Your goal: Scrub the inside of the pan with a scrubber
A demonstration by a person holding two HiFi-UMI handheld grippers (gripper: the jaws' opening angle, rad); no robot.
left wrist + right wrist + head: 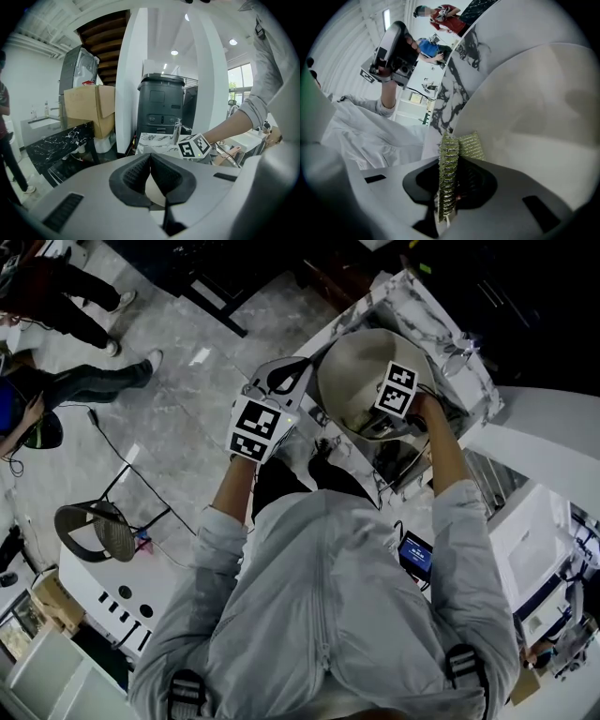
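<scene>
A beige pan [356,381] is tilted over the marble sink counter [450,324]. Its pale inner wall [534,108] fills the right gripper view. My right gripper [452,161] is shut on a green-gold mesh scrubber [449,168], whose tip rests against the pan's inner wall. In the head view the right gripper [384,413] reaches into the pan under its marker cube. My left gripper [279,401] is at the pan's dark-looped handle [286,378]. Its jaws [150,159] stand closed, with a cream part of the pan handle [154,193] between them.
A faucet [177,132] and marble basin lie ahead of the left gripper. A black bin [160,105] and a cardboard box [89,110] stand behind. A round chair [98,526] and people's legs [75,292] occupy the floor at left. A white machine [539,540] sits at right.
</scene>
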